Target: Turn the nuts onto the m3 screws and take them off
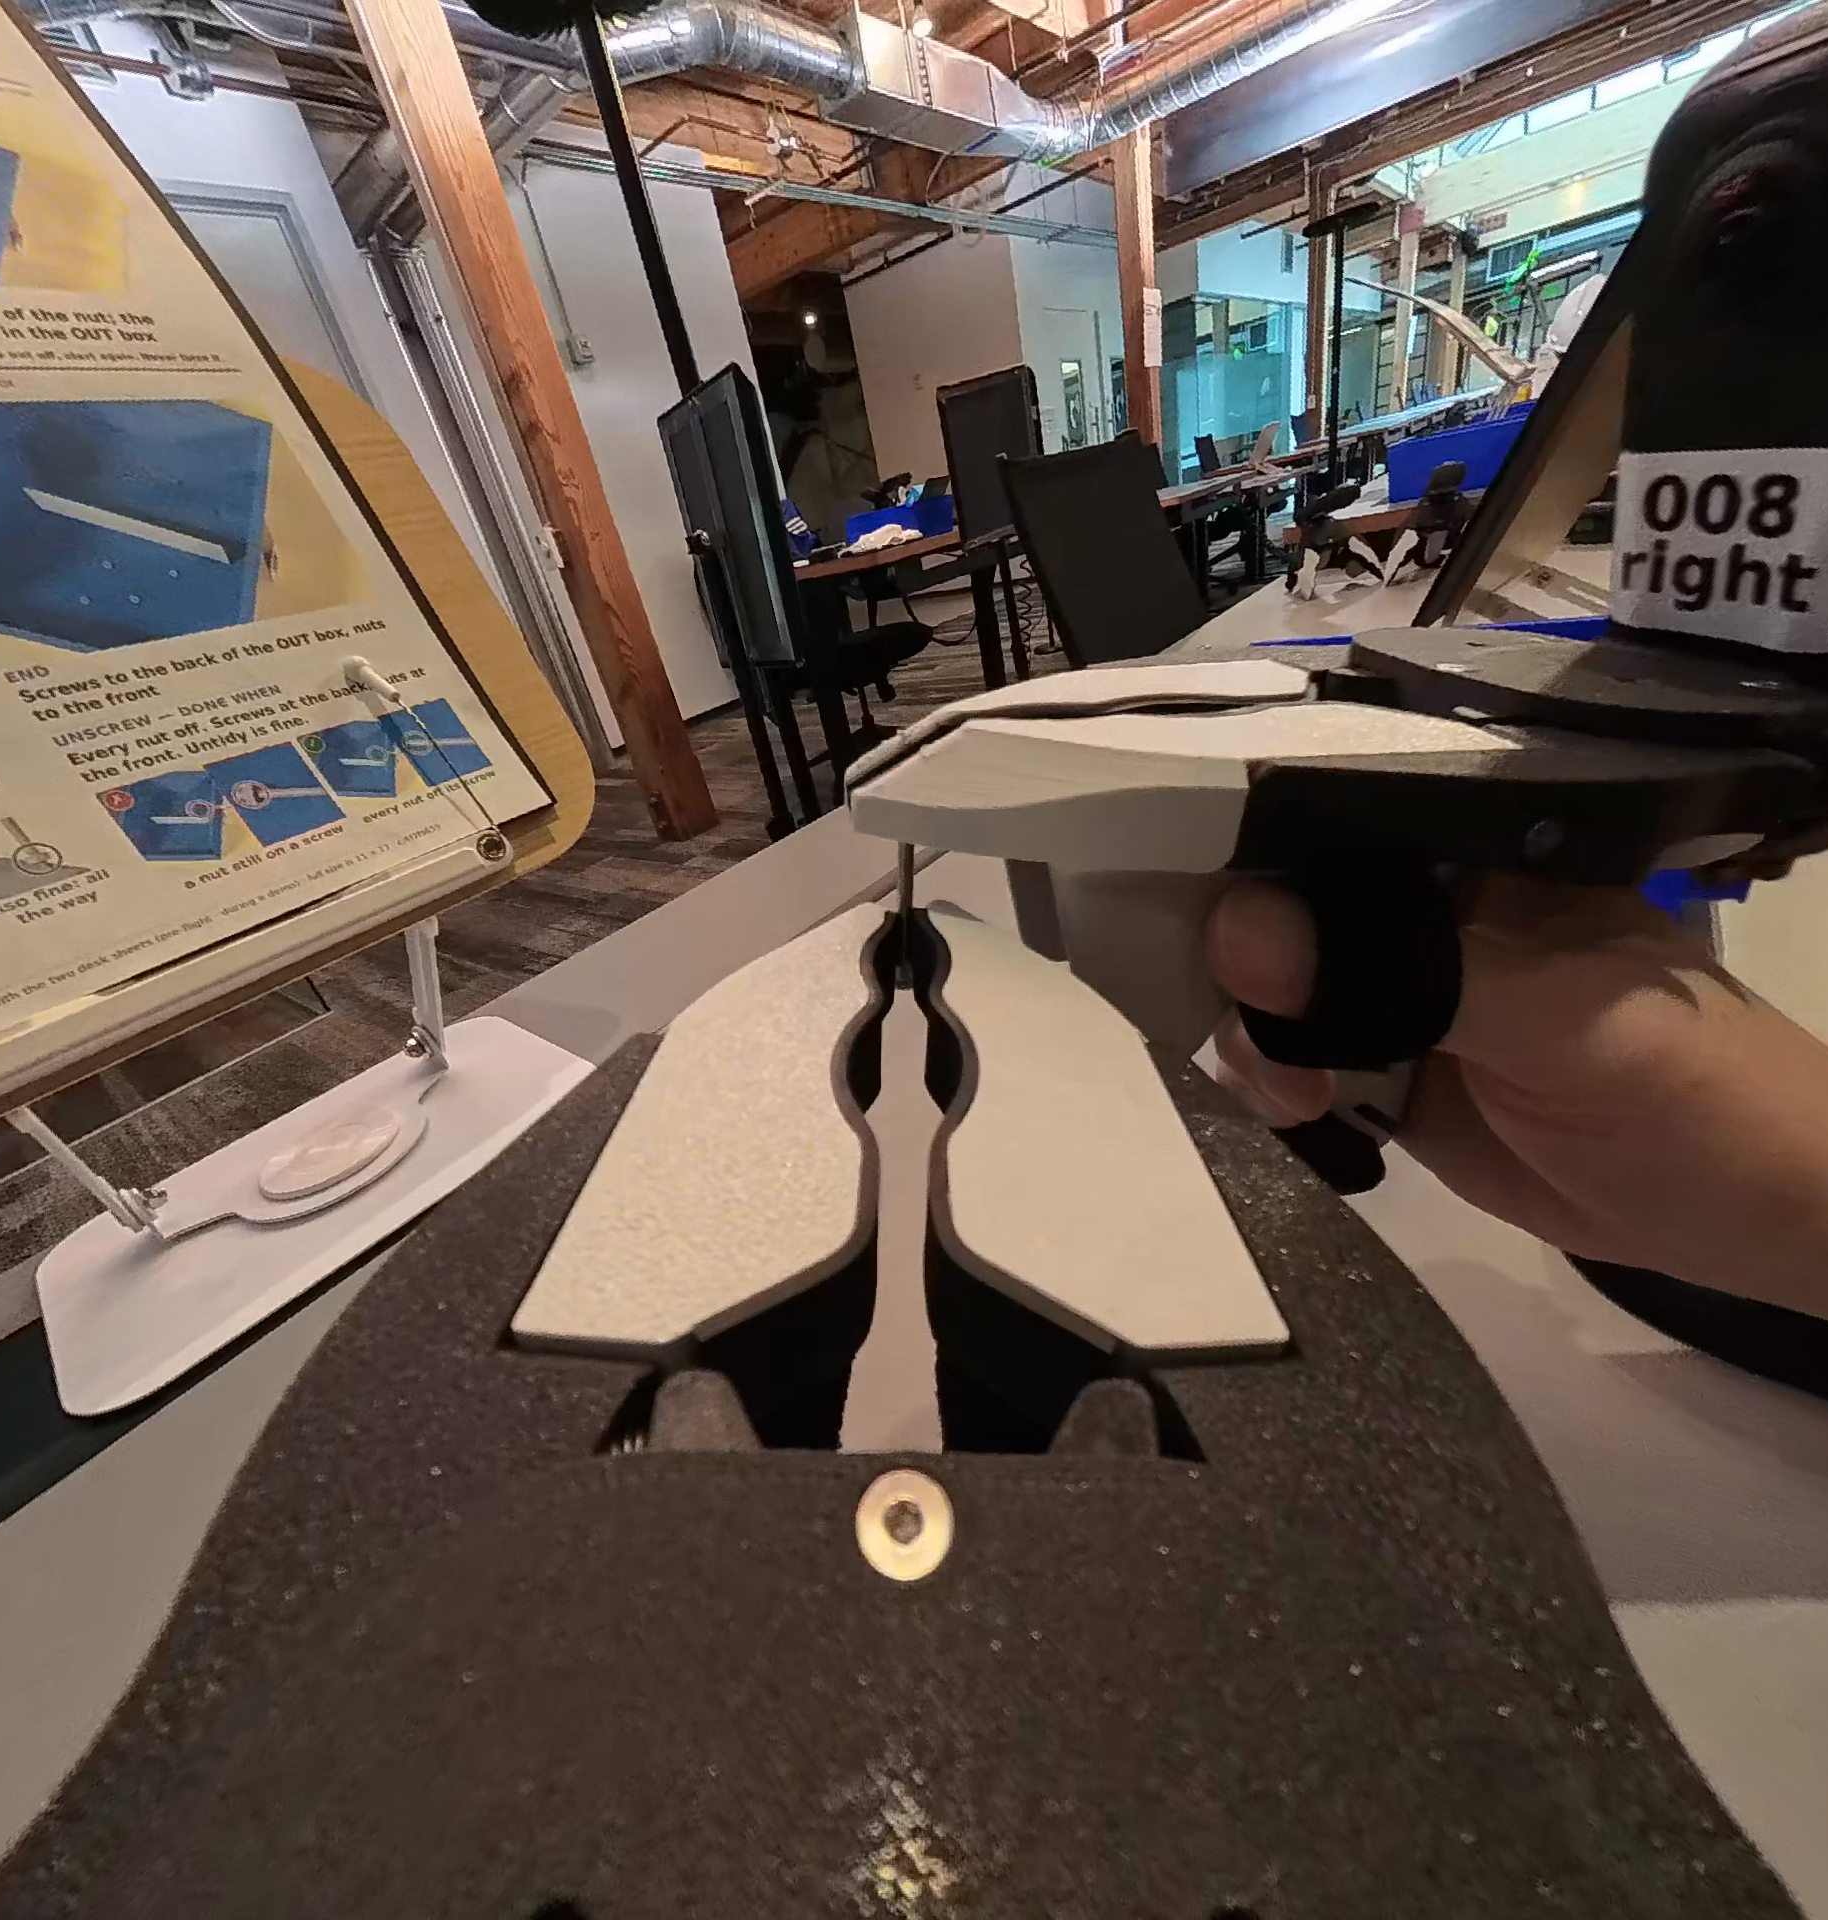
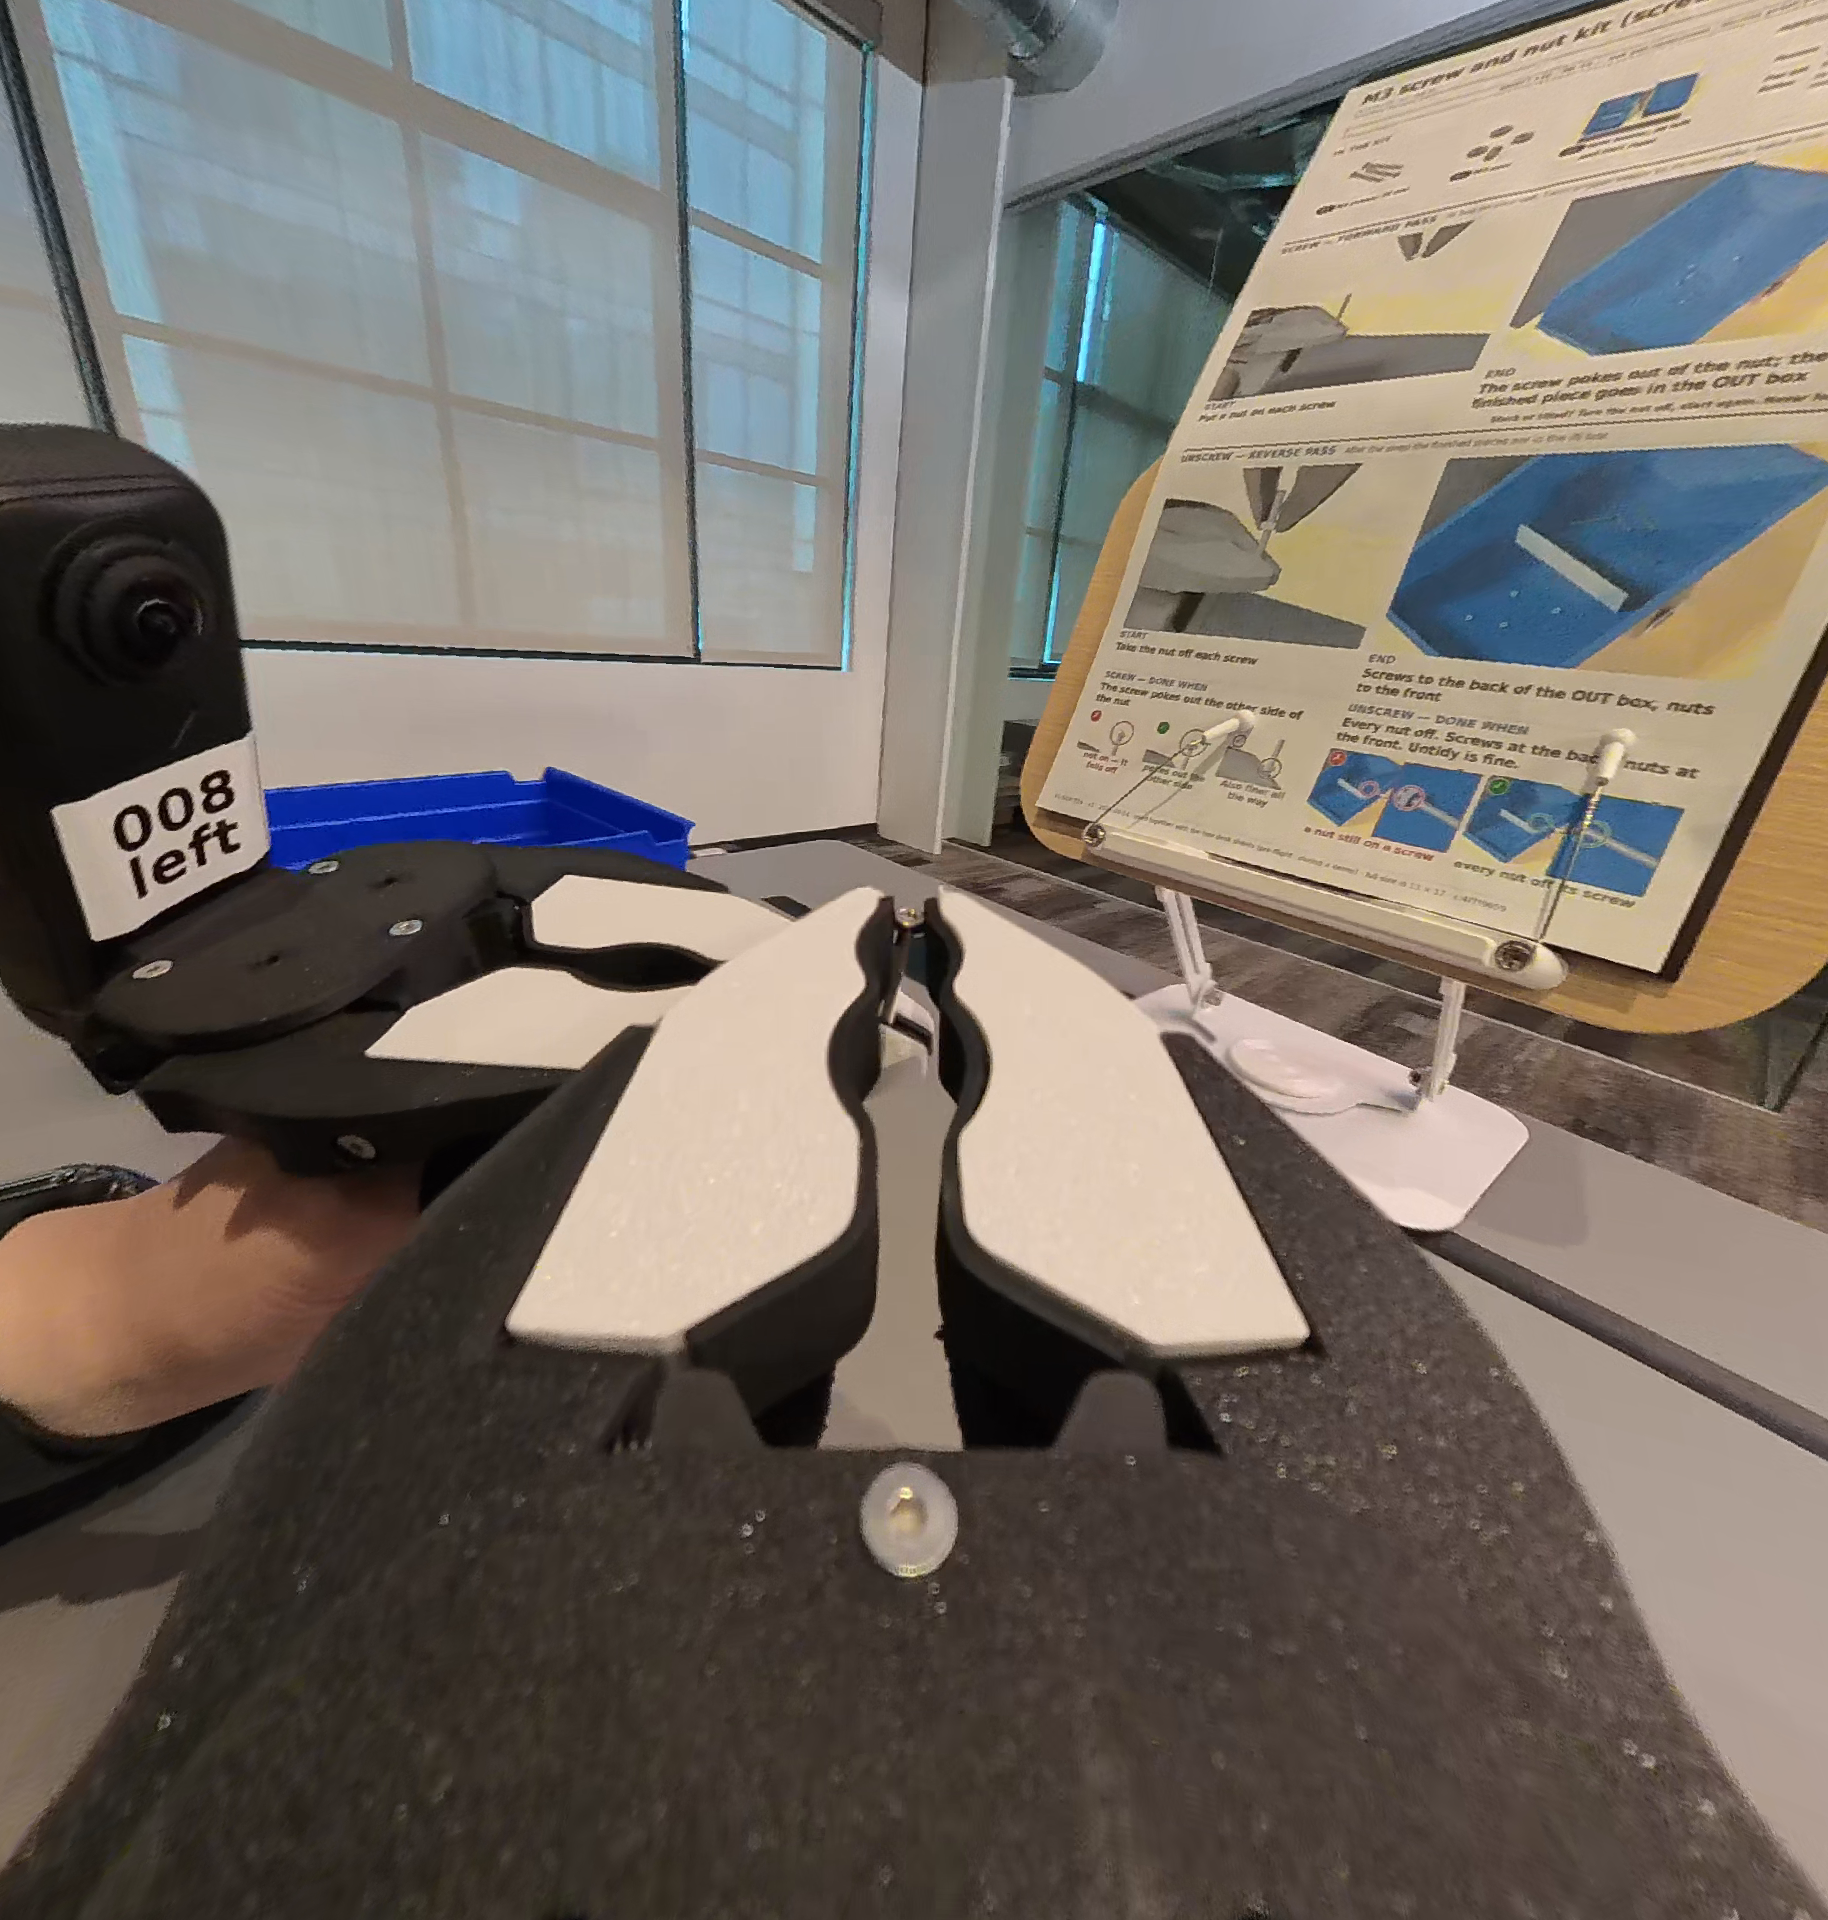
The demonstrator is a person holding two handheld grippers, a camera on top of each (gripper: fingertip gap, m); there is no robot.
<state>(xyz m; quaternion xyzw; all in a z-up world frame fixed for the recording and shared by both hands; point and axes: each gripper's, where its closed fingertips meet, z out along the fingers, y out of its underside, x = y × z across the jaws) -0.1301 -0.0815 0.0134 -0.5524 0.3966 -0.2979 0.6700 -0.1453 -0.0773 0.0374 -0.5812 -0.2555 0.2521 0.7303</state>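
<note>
In the left wrist view my left gripper [image 1: 905, 935] is shut on the lower end of a thin M3 screw [image 1: 905, 883] that stands upright. My right gripper [image 1: 863, 795] comes in level from the right, with its fingertips closed over the screw's top end. In the right wrist view my right gripper [image 2: 915, 914] is shut on a small metal nut [image 2: 908, 914] at its tips. The screw shaft [image 2: 894, 987] runs down from the nut to the left gripper [image 2: 905, 1044], which lies below and to the left. Both grippers are held above the grey table [image 2: 1668, 1507].
An instruction board [image 1: 214, 623] on a white stand [image 1: 297, 1278] sits at the table's edge, left of the grippers; it also shows in the right wrist view [image 2: 1461, 520]. A blue bin [image 2: 474, 821] lies behind the left gripper. Desks and chairs [image 1: 1097, 551] stand far off. Both grippers' tips are close together, under 4 cm apart.
</note>
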